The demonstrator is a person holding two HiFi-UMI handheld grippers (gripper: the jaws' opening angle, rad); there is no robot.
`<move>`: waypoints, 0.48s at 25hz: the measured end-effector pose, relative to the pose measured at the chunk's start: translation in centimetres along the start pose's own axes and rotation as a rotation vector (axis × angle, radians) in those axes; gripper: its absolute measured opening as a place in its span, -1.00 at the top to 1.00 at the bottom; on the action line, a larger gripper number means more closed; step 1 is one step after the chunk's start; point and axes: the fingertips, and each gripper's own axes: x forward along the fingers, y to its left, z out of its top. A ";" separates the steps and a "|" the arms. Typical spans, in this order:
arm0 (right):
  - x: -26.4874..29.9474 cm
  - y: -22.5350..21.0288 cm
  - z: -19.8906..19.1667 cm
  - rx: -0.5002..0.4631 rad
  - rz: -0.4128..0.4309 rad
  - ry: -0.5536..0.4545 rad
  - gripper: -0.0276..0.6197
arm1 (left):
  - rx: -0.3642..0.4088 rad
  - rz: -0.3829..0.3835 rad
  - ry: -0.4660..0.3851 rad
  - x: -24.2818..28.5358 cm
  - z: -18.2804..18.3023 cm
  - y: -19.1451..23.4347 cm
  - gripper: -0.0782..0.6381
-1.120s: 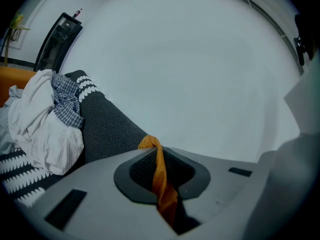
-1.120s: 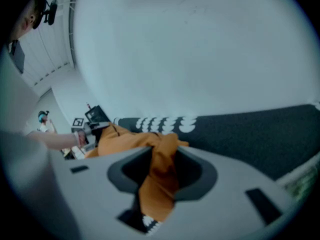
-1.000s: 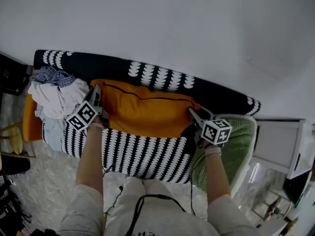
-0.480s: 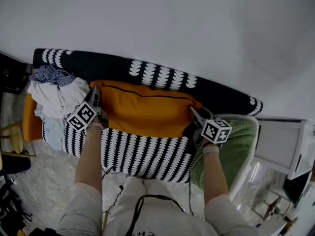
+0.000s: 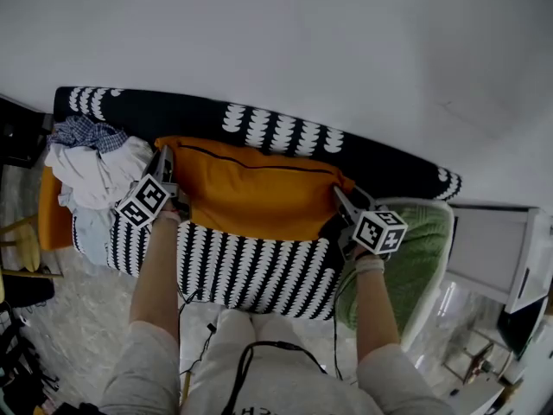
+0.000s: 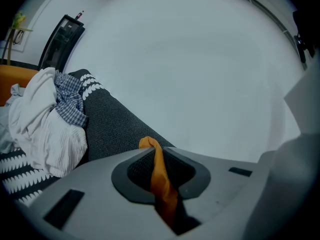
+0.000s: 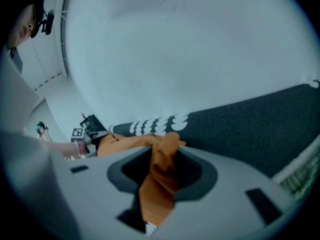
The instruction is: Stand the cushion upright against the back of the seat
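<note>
My left claw (image 5: 166,164) is clenched on the cushion's (image 5: 259,193) left corner and my right claw (image 5: 342,200) on its right corner. The cushion rests on the seat (image 5: 251,266) against the sofa back (image 5: 268,130).

Both arms out ahead, forearms bare, running toward 12 o'clock in the head view. Left forearm (image 5: 158,271) ends at the left gripper (image 5: 165,157), sitting at 9-10 o'clock of frame, nose aimed at 1 o'clock and tipped slightly down. Right forearm (image 5: 371,314) ends at the right gripper (image 5: 340,196), at 3-4 o'clock, nose aimed at 10 o'clock and tipped down more. Both sets of jaws clamped on orange cushion (image 5: 255,193) fabric, the left pair nearly together, the right pair wider over a thicker bunch.
</note>
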 end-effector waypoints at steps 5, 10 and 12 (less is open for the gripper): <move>0.5 -0.3 0.2 -0.002 -0.022 -0.017 0.46 | 0.103 0.024 0.001 0.2 0.0 -0.3 0.41; 0.3 0.0 0.1 -0.032 -0.029 -0.011 0.46 | 0.201 0.026 0.004 -0.4 -0.1 -0.9 0.22; 0.4 0.0 0.2 -0.039 -0.034 -0.011 0.46 | 0.251 0.019 -0.008 -0.8 0.1 -1.3 0.19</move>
